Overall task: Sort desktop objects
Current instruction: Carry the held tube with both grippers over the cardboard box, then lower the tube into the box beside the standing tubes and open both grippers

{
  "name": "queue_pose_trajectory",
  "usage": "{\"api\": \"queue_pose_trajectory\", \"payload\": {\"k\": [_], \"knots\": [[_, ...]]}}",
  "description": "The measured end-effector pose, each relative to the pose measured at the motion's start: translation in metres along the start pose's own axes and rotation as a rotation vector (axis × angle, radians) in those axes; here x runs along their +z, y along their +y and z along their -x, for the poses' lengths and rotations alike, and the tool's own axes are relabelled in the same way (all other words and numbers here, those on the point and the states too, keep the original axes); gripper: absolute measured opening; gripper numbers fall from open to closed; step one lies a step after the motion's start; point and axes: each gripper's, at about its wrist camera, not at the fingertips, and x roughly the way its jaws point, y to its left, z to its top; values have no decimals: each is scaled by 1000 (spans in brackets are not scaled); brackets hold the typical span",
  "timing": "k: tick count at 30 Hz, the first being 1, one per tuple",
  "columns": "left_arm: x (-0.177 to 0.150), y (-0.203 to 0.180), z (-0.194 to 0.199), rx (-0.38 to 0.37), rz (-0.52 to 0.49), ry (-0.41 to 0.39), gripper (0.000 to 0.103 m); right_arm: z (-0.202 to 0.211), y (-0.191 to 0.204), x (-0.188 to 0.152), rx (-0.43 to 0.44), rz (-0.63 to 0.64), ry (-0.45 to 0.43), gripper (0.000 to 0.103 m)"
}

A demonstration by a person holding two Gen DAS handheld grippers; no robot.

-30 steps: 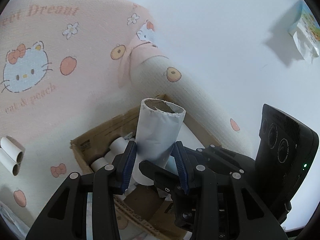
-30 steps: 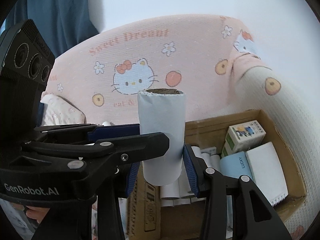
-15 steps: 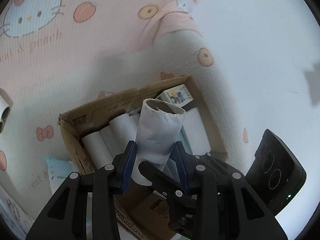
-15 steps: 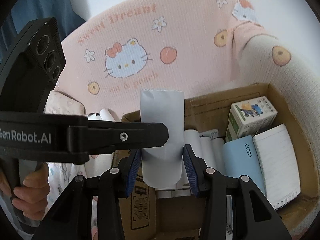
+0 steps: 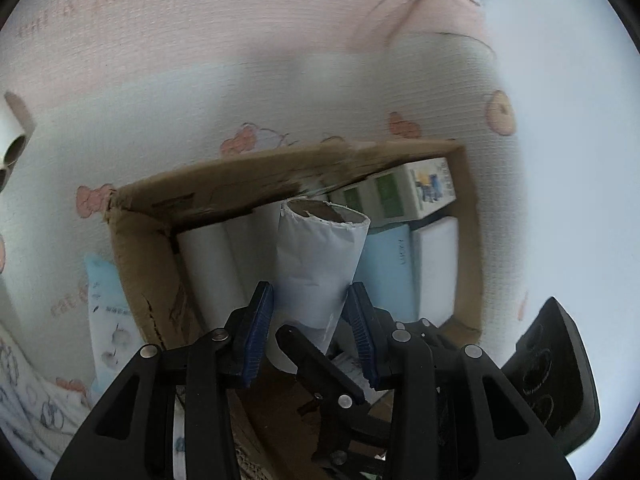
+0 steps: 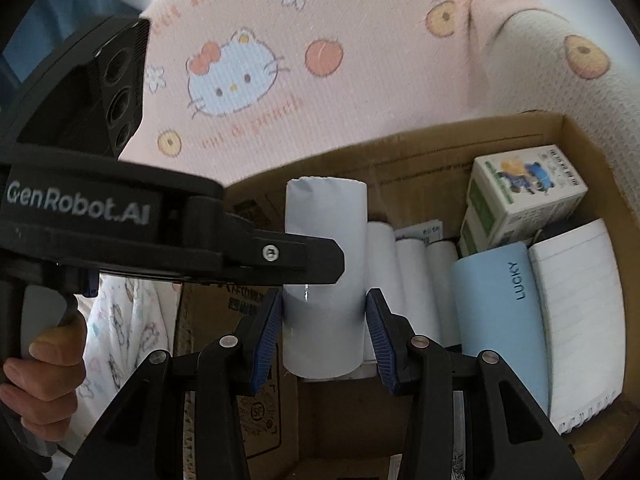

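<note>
Two black hand-held grippers each clamp a white paper-wrapped cardboard tube above an open brown cardboard box (image 6: 552,136). The left gripper (image 5: 314,334) presses its blue pads against the lower part of one white tube (image 5: 320,256), which tilts slightly and shows a ragged brown core at its top. The right gripper (image 6: 324,334) squeezes a second white tube (image 6: 325,272) that stands upright between its pads. A hand (image 6: 44,380) grips the left tool's handle at the lower left of the right wrist view. Inside the box, several white rolls (image 6: 412,280) lie side by side next to a light blue notebook (image 6: 500,320), a white lined spiral notebook (image 6: 580,312) and what seem to be stacked small green-and-white cartons (image 6: 524,196). The box rests on pink and cream cartoon-cat fabric (image 6: 248,64).
</note>
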Motion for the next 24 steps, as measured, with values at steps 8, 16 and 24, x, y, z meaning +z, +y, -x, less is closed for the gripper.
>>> {"api": "queue_pose_trajectory", "payload": {"k": [8, 16, 24], "knots": [[7, 2, -7, 94, 24, 49, 38, -13, 6, 2, -11, 15, 45, 40], [14, 4, -9, 113, 24, 80, 31, -24, 3, 3, 9, -13, 87, 38], [15, 9, -5, 104, -4, 83, 22, -28, 6, 0, 11, -4, 107, 35]]}}
